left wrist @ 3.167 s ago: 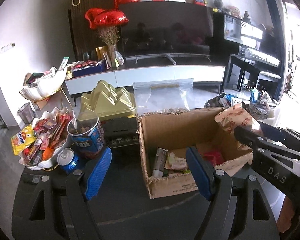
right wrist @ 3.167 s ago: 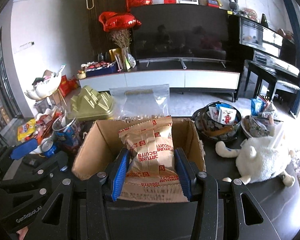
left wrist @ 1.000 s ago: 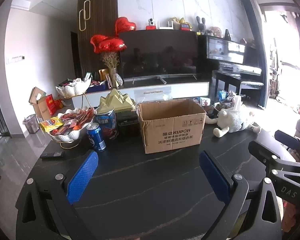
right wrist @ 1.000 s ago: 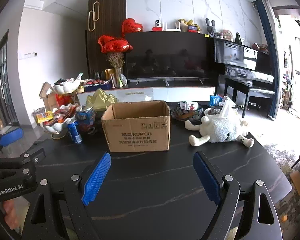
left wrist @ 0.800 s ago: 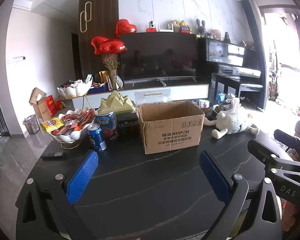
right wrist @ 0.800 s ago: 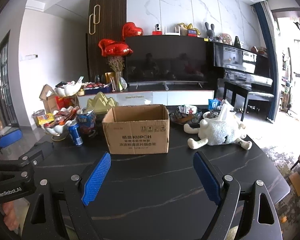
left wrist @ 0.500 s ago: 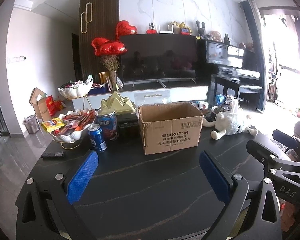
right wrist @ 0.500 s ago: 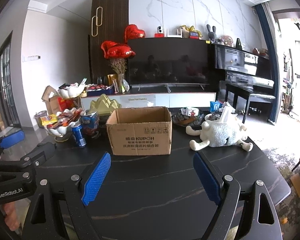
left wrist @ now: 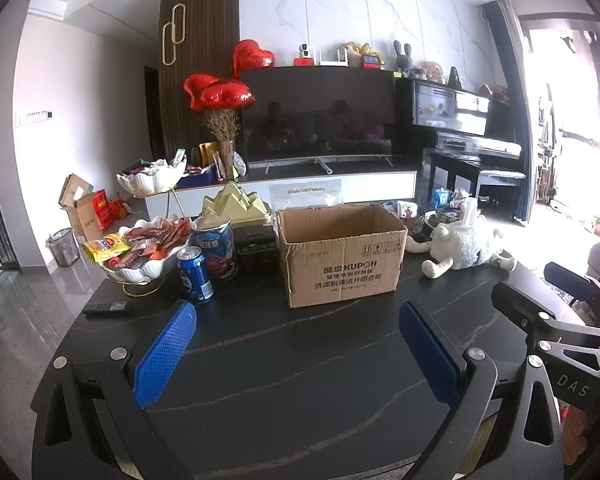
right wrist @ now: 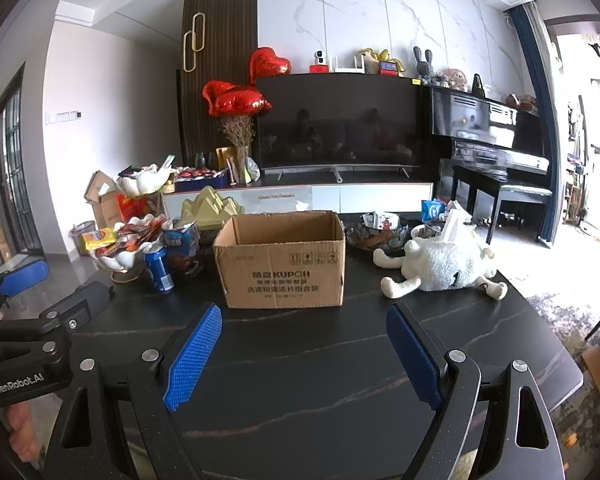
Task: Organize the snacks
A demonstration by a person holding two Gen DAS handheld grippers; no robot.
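Snack bowl left of cardboard box, heaped with packets, likely supply for sorting. Blue can just beside bowl. Box mid-table, top open to take snacks. Plush sheep right of box. Left tongs and right tongs apart, empty, well short of box.

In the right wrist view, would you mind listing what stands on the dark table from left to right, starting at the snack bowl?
White snack bowl → blue soda can → cardboard box → white plush toy.
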